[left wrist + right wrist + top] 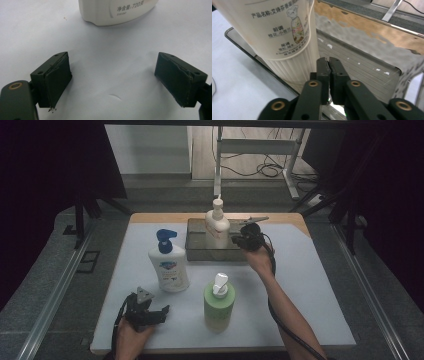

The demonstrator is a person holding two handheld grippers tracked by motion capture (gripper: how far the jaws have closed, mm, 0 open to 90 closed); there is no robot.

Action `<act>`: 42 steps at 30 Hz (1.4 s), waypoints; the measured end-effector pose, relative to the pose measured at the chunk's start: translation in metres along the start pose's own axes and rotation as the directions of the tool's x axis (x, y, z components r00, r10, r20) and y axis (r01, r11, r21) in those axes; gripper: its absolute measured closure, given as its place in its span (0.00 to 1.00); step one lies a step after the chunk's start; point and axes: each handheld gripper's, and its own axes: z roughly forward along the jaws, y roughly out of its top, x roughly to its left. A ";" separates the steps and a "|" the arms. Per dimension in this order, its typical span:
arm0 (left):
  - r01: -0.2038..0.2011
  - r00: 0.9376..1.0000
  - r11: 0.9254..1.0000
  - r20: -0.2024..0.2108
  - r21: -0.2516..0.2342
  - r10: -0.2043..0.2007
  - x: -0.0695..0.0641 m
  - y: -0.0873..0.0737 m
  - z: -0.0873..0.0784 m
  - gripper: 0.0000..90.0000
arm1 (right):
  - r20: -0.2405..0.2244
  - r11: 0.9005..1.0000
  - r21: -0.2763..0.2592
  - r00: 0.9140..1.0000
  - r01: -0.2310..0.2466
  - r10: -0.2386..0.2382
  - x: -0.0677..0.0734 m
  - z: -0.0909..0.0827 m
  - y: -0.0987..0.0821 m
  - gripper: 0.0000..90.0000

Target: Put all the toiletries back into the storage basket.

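Tongs right (329,62): together, empty, beside white bottle (284,37) in tray (362,65), centre frame.
Tongs left (112,80): apart, empty.
Risk: nudge could topple bottle.

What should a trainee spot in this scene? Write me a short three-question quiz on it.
1. True or false: the white bottle stands inside the dark tray.
2. Which bottle is nearest the left gripper? A: the green bottle. B: the blue-pump bottle. C: the one in the tray.
3. Fill in: the fingers of the right gripper, beside the white bottle, are ____, with nothing between them.

Key: 1 true; 2 B; 3 shut.
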 end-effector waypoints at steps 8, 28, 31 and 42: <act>0.001 1.000 1.000 0.000 -0.001 -0.001 0.000 0.000 0.000 0.14 | 0.004 0.999 0.026 1.000 0.023 -0.024 0.007 0.014 0.004 1.00; 0.000 1.000 1.000 0.000 0.000 0.000 0.000 0.000 0.000 0.14 | -0.002 0.997 0.073 1.000 0.018 -0.018 0.011 0.030 -0.001 0.99; 0.000 1.000 1.000 0.000 0.000 0.000 0.000 0.000 0.000 0.14 | -0.008 0.997 0.075 1.000 0.026 -0.026 0.015 0.032 0.001 1.00; 0.000 1.000 1.000 0.001 0.000 0.000 0.000 0.000 0.000 0.14 | -0.021 0.996 0.082 0.999 0.035 -0.034 0.023 0.040 0.005 1.00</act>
